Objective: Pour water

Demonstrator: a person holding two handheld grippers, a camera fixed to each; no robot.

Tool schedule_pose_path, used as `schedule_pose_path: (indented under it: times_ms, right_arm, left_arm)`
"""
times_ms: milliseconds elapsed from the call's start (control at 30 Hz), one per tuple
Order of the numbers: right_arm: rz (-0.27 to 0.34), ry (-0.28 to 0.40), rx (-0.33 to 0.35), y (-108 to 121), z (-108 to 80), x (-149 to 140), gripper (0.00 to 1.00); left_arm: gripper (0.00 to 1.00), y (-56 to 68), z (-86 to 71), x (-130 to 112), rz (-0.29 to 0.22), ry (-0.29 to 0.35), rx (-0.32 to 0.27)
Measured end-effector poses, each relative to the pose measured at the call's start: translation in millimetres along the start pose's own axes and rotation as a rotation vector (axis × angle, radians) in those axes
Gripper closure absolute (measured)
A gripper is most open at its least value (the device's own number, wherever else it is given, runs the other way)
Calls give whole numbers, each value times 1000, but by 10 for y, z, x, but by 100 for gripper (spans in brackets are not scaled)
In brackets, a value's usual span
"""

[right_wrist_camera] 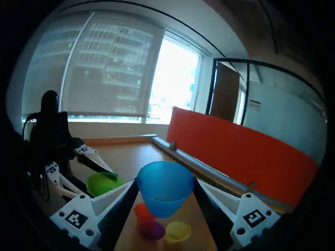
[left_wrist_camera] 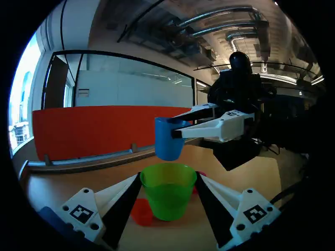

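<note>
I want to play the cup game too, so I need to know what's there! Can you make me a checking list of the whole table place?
Surface: wooden table, no spill seen.
Job's things: blue cup upright, lifted off the table; green cup upright; water inside cannot be told.
Clutter: red cup, purple cup and yellow cup standing together on the table.
Grippers: right gripper shut on the blue cup; left gripper shut on the green cup.
Cables: one dark cable near the left gripper.
Surroundings: orange partition, big window.
</note>
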State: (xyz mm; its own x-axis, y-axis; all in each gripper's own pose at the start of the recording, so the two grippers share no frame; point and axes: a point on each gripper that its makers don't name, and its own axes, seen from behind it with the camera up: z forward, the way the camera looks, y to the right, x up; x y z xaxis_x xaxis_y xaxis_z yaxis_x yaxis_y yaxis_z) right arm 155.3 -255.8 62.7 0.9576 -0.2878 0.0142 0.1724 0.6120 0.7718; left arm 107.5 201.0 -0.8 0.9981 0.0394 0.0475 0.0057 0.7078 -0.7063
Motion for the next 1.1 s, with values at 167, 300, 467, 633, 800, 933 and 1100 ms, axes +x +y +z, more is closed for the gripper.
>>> schedule_pose_path:
  times_ms: [167, 300, 467, 633, 800, 933, 1100]
  right_arm:
    - [28, -22, 16, -38, -27, -118, 6]
    - [36, -44, 26, -64, -46, -207, 6]
    - [41, -72, 37, -79, -66, -316, 6]
    - [59, -85, 46, -99, -77, -376, 6]
    - [81, -95, 56, -106, -82, -422, 6]
    - [94, -105, 59, -100, -92, -488, 6]
    - [97, -128, 62, -91, -116, -628, 6]
  left_arm:
    - [11, -14, -4, -2, -14, -4, 2]
    - [11, -32, 0, -11, -21, -9, 4]
    - [11, -34, 6, -24, -18, -20, 0]
    - [11, -27, 16, -37, -12, -28, -3]
    - [11, -19, 29, -43, -14, -30, -4]
    - [11, -20, 41, -46, -15, -30, -4]
    - [11, -28, 40, -64, -14, -39, -3]
